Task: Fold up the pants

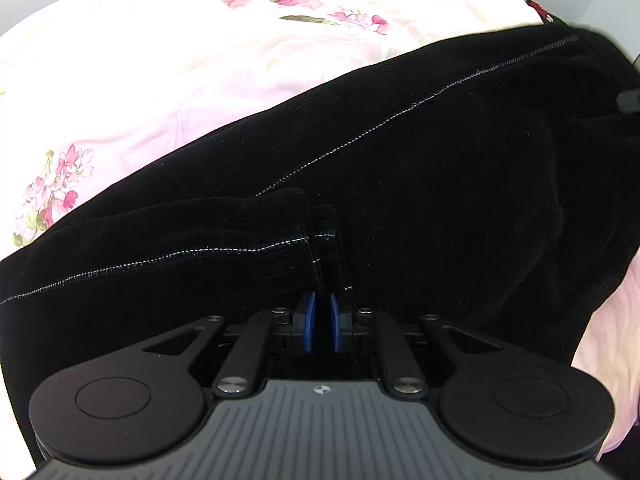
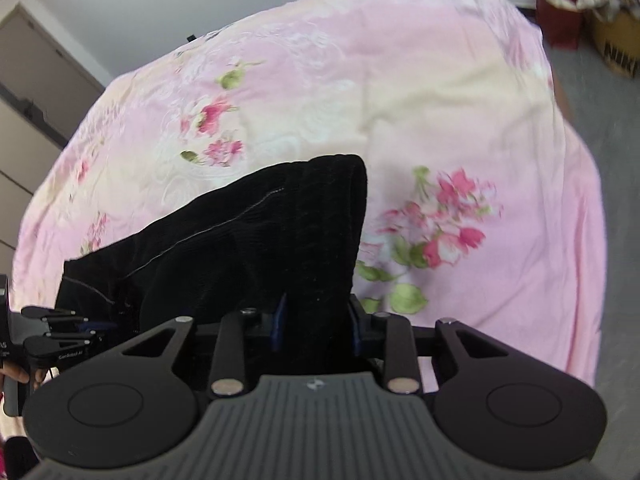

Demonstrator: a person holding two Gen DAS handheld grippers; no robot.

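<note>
Black corduroy pants (image 1: 400, 160) with a pale stitched seam lie across a pink floral bedsheet (image 1: 200, 60). My left gripper (image 1: 322, 308) points steeply down and is shut on a fold of the pants, its blue pads nearly together. In the right wrist view a bunched end of the pants (image 2: 260, 240) rises off the sheet (image 2: 440, 100) into my right gripper (image 2: 316, 320). That thick wad fills the gap between its blue pads, which press on it. The left gripper (image 2: 44, 332) shows at the lower left of that view, beside the pants, with a hand (image 2: 16, 376) behind it.
The bed's edge curves round at the right, with grey floor (image 2: 600, 140) beyond. A red bag (image 2: 558, 16) and a cardboard box (image 2: 616, 40) stand on the floor at the far right. Beige cupboard doors (image 2: 32, 80) stand at the left.
</note>
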